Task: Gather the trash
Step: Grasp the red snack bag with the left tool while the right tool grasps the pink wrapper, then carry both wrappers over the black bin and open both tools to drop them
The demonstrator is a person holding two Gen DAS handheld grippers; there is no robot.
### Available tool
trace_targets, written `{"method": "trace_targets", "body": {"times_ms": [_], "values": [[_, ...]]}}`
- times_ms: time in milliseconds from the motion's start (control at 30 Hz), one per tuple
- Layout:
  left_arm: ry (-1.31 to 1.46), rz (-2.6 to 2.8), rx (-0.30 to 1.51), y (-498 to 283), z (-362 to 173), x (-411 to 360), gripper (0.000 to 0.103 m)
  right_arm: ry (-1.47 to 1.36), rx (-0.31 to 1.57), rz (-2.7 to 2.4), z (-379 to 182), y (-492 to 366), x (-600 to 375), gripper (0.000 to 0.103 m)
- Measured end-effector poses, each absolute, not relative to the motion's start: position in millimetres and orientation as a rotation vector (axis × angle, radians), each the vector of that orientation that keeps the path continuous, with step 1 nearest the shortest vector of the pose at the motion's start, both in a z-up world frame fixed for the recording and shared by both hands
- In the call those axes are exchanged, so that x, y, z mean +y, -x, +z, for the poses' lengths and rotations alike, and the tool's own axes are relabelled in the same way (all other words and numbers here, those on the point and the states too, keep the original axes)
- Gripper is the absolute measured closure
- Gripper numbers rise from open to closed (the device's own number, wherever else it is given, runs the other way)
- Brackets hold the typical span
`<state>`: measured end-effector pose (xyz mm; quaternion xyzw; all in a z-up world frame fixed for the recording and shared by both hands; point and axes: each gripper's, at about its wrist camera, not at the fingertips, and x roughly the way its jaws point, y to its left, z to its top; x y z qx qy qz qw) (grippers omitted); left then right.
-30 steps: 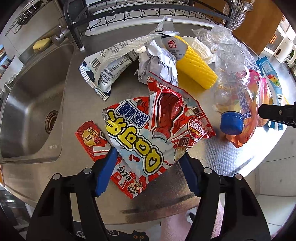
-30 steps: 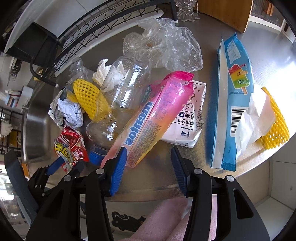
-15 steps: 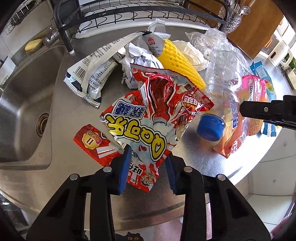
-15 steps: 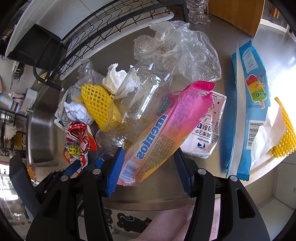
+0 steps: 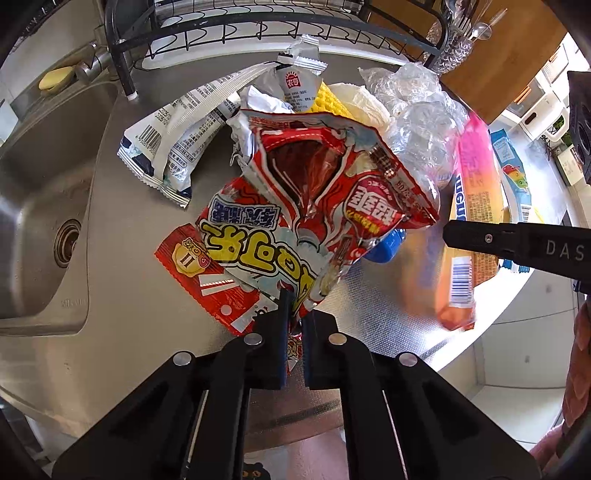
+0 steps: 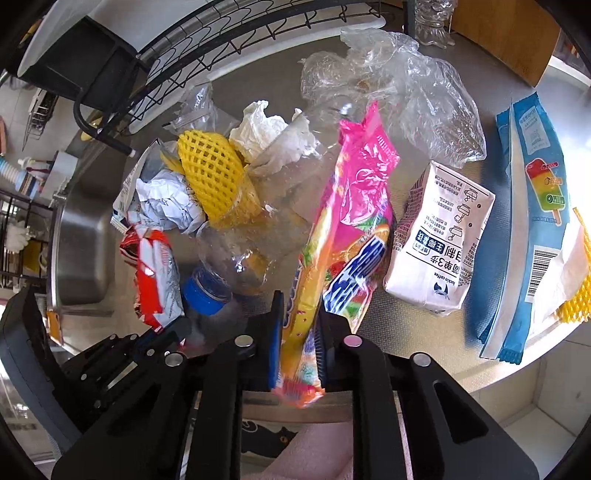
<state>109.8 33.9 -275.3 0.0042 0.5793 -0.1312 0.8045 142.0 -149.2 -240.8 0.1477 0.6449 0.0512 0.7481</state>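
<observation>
place: home kitchen | cues: steel sink (image 5: 44, 206), dish rack (image 5: 258, 26), steel counter (image 5: 122, 332)

Left gripper (image 5: 293, 314): matte black plastic body, two angular arms, round silver rivets at the joints, blue pads inside the fingers (image 5: 283, 325). Right gripper (image 6: 297, 328): same build, blue pads, silver rivets; from the left wrist view its finger bears white letters "DAS" and one small screw. Pink fabric below both.

Steel counter (image 5: 122, 325) strewn with flat red wrapper (image 5: 207, 275), coffee carton (image 6: 439, 251), blue popsicle wrapper (image 6: 532, 229).
</observation>
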Motion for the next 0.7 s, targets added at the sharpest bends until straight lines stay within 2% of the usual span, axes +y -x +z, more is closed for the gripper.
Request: {"method": "trace_targets", "body": {"times_ms": [700], "values": [[-0.03,-0.25,1.087,-29,-189,13,0.101,-0.305,1.215,0.145,-156,-72,-182,0.099]]}}
